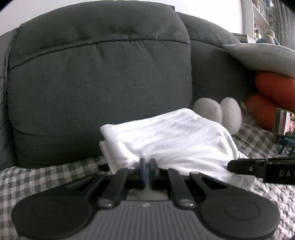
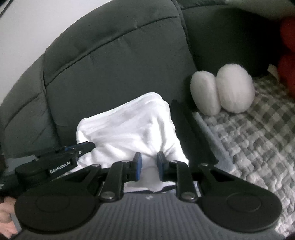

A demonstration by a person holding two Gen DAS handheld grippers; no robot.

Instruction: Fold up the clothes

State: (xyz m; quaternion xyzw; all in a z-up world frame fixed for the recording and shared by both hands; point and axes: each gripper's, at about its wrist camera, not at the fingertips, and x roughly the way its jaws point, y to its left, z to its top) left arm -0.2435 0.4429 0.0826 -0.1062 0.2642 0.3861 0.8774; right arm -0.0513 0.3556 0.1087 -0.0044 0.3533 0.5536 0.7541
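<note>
We look at a dark grey sofa point(image 1: 95, 77) whose seat is covered by a grey-and-white checked blanket point(image 1: 46, 177); a pale wall shows above the backrest, and a white shelf point(image 1: 261, 16) stands at the far right in the left view.

The folded white garment point(image 1: 166, 140) lies on the blanket against the backrest cushion. Just beside it to the right sit two fluffy white cushions point(image 2: 221, 90), touching each other. Further right are orange-red cushions point(image 1: 272, 92) with a light grey pillow point(image 1: 263, 55) resting on top, and a small screen point(image 1: 285, 121) showing a picture.

Our left hand-held gripper point(image 1: 147, 172) has its blue pads almost together at the near edge of the garment; whether cloth is caught between them we cannot tell. Our right hand-held gripper point(image 2: 149, 167) has its pads set narrowly apart with white cloth between them, though a firm pinch is not clear. Each hand-held gripper reaches into the other's view from the side and covers part of the garment's near edge.

A dark flat thing point(image 2: 191, 133) beside the garment is hard to identify. A bit of a hand point(image 2: 6, 217) is cut off at the lower left.
</note>
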